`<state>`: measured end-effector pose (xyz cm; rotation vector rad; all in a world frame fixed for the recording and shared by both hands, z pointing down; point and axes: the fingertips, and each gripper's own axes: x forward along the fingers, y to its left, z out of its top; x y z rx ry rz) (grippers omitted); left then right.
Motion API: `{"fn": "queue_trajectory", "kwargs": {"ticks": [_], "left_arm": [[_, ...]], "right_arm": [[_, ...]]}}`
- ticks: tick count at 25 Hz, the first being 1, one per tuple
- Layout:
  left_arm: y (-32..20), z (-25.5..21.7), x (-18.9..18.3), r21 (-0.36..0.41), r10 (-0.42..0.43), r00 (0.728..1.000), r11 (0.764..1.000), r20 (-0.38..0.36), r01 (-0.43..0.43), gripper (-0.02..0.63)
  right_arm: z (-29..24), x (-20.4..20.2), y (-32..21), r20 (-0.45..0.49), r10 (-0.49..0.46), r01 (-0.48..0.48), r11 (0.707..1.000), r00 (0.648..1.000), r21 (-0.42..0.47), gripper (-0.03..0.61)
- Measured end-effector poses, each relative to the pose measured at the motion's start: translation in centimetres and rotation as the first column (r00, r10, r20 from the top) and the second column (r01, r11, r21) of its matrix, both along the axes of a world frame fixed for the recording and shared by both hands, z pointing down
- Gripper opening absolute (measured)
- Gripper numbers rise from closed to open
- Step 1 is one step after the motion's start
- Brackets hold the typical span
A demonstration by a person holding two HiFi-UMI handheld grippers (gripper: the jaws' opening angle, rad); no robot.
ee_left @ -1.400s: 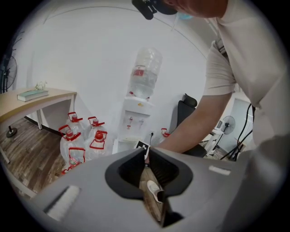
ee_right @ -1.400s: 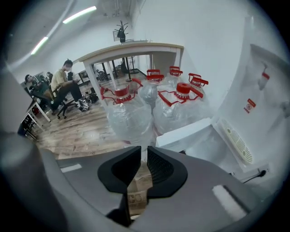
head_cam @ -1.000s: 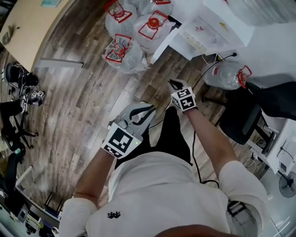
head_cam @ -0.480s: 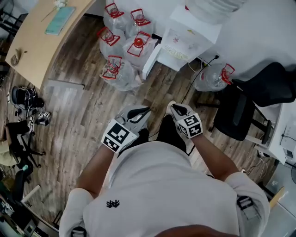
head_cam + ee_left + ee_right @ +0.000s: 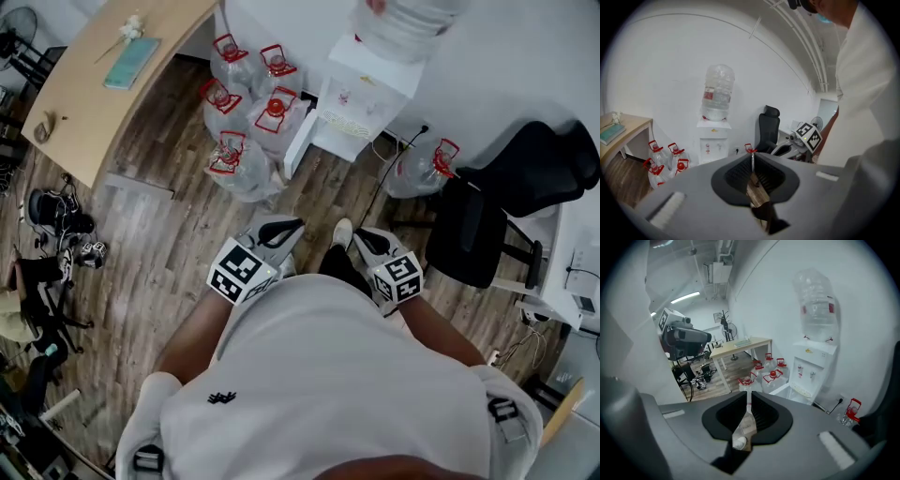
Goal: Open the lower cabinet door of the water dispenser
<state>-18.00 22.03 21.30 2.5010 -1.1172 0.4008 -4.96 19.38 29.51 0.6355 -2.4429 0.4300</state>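
Observation:
The white water dispenser (image 5: 370, 94) stands against the wall with a clear bottle (image 5: 403, 23) on top. Its lower cabinet door (image 5: 298, 142) hangs swung out to the left. The left gripper view shows the dispenser (image 5: 712, 140) far off; the right gripper view shows it (image 5: 813, 366) with the open door (image 5: 780, 386). My left gripper (image 5: 286, 227) and right gripper (image 5: 361, 236) are held close to the person's body, well short of the dispenser. Both are shut with nothing between the jaws, as seen on the left gripper (image 5: 751, 157) and the right gripper (image 5: 749, 397).
Several red-capped water jugs (image 5: 248, 103) crowd the floor left of the dispenser; one more jug (image 5: 422, 169) lies to its right. A black office chair (image 5: 487, 225) stands at the right, a wooden desk (image 5: 103, 84) at the upper left, and gear (image 5: 56, 216) on the floor at the left.
Both grippers have risen and drawn back toward the body, the right one more. The head view has lifted, so the dispenser and jugs look smaller and farther away.

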Motion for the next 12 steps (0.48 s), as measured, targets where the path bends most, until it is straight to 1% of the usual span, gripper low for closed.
{"fn": "queue_trajectory", "kwargs": {"ticks": [6,12], "left_arm": [[0.5,-0.7,-0.4,0.016,-0.01,1.0,1.0,0.015,0.01,0.06],[1.3,0.0,-0.6,0.016,-0.004,1.0,1.0,0.014,0.004,0.06]], "right_arm": [[-3.2,0.4,0.7,0.063,0.065,-0.068,0.997,0.996,0.048,0.031],[-3.6,0.2,2.1,0.075,0.054,-0.058,0.996,0.996,0.063,0.023]]}}
